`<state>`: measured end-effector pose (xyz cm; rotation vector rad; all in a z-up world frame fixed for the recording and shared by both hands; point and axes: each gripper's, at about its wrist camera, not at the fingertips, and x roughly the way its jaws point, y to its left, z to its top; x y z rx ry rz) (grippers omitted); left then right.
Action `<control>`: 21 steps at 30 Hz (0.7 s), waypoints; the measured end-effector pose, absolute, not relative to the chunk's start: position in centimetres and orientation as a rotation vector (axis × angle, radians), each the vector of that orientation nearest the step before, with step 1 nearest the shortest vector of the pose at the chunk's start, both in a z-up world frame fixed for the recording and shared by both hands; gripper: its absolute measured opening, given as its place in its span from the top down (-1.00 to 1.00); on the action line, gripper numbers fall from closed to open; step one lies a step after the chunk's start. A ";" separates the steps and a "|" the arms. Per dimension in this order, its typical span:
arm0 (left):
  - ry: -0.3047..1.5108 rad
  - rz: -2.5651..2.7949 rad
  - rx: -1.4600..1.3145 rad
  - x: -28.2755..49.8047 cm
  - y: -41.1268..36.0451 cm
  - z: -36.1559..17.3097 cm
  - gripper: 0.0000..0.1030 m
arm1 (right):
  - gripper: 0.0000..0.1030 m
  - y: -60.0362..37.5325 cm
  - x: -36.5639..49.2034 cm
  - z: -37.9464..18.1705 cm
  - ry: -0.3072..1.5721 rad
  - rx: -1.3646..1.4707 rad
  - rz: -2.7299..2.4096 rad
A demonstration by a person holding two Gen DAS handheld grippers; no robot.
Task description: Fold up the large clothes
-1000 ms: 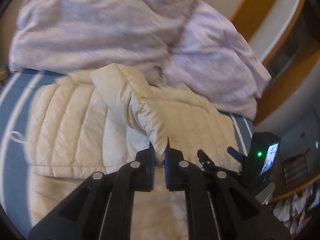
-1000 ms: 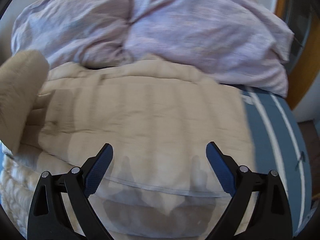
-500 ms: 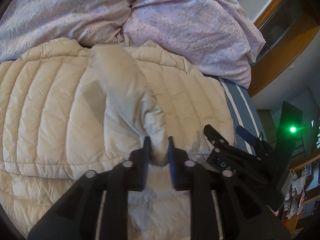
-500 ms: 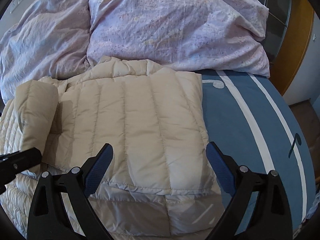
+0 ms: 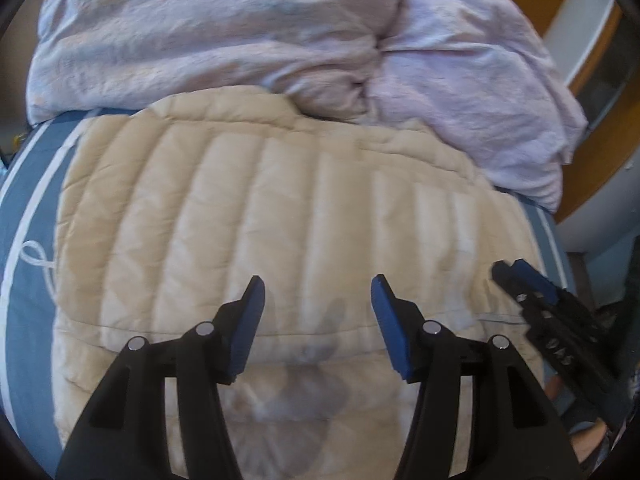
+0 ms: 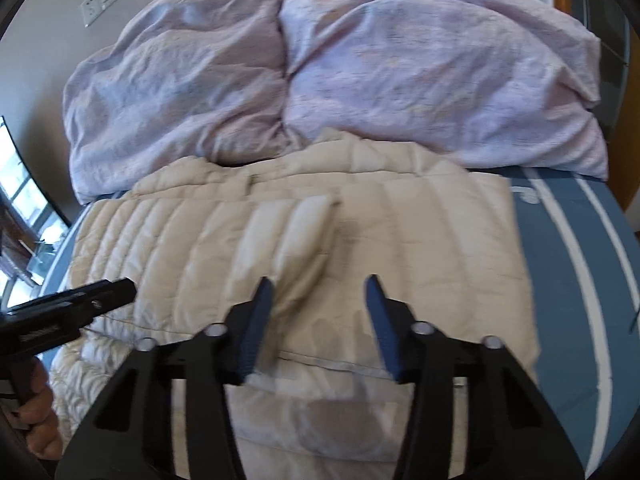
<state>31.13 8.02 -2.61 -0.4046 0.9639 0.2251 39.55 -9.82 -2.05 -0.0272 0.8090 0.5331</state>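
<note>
A cream quilted down jacket (image 5: pixel 288 216) lies flat on the blue bed, its collar toward the lilac bedding. In the right wrist view its sleeve (image 6: pixel 296 232) rests folded across the body of the jacket (image 6: pixel 420 248). My left gripper (image 5: pixel 318 296) hovers over the jacket's lower part with its jaws opening and nothing between the blue pads. My right gripper (image 6: pixel 318 296) hangs above the jacket's hem, its jaws closing on empty air. Each gripper shows in the other's view: the right gripper (image 5: pixel 528 292) at the jacket's right edge, the left gripper (image 6: pixel 96 296) at its left edge.
A crumpled lilac duvet (image 5: pixel 280 40) fills the far side of the bed (image 6: pixel 568 264), which has a blue sheet with white stripes. A wooden door frame (image 5: pixel 600 128) stands at the right. A hand (image 6: pixel 36 412) holds the left gripper's handle.
The left gripper let go of the sleeve, which now lies flat across the jacket, and its jaws have spread apart. The right gripper's jaws have come much closer together.
</note>
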 end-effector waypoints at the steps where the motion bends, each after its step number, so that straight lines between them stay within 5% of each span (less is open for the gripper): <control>1: 0.967 0.236 -0.399 31.0 8.4 -2.8 -0.08 | 0.26 -9.4 39.4 -1.9 0.802 -0.021 0.548; 21: 1.025 0.332 -0.291 31.8 9.7 -7.0 -0.13 | 0.36 -7.3 43.0 -7.4 0.970 -0.087 0.487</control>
